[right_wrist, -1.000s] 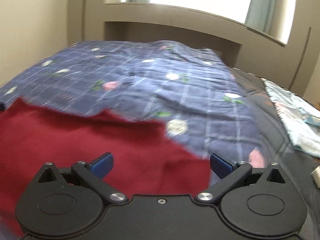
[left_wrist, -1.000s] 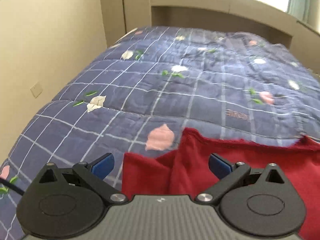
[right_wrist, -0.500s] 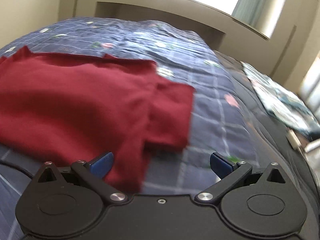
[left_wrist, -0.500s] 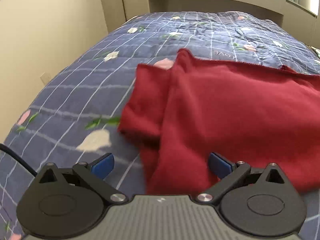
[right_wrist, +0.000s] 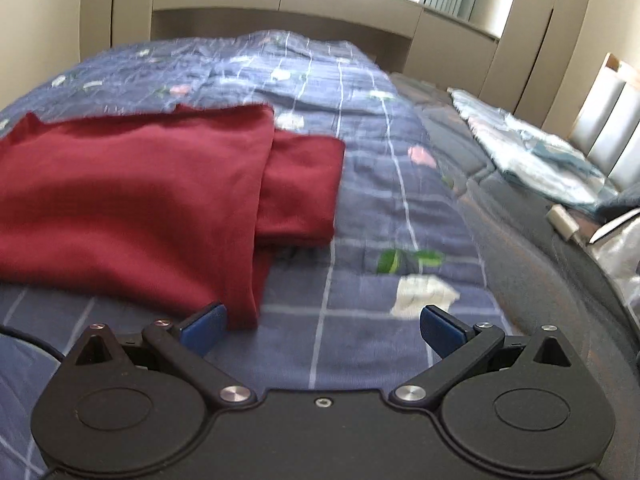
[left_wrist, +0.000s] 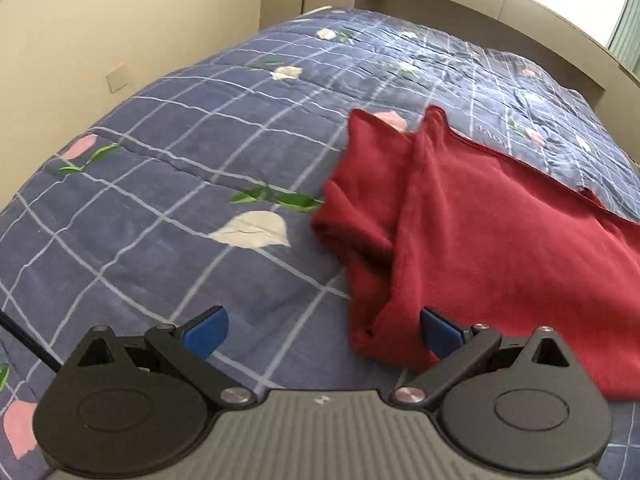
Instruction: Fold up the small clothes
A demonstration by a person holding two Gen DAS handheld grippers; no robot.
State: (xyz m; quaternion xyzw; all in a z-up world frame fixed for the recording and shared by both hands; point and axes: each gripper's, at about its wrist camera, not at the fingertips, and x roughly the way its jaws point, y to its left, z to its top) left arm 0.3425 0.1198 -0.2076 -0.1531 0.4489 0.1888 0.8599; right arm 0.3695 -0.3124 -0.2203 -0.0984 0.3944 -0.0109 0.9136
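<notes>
One red garment (left_wrist: 480, 248) is seen, laid flat on a bed under a blue checked quilt (left_wrist: 168, 184) printed with flowers. Two hand-held grippers are in view, one per camera, each with two blue pads. A second cloth, pale and patterned (right_wrist: 532, 148), is seen at the far right of the bed in the right wrist view, well apart from the garment, and one small white object (right_wrist: 562, 222) is seen near it; what it is cannot be told.

In the left wrist view the garment's left edge, with a sleeve folded under the body, is placed ahead and to the right of the left hand-held gripper (left_wrist: 322, 330). Its near corner is found just in front of the right pad (left_wrist: 440, 330); whether they touch cannot be told. The left pad (left_wrist: 206, 328) is seen over bare quilt.

In the right wrist view the garment (right_wrist: 132, 196) is spread to the left of the right hand-held gripper (right_wrist: 322, 328), with a sleeve laid out toward the right. Its near corner is seen just beside the left pad (right_wrist: 202, 326).

Both hand-held grippers are spread wide and nothing is held between the pads of either.
</notes>
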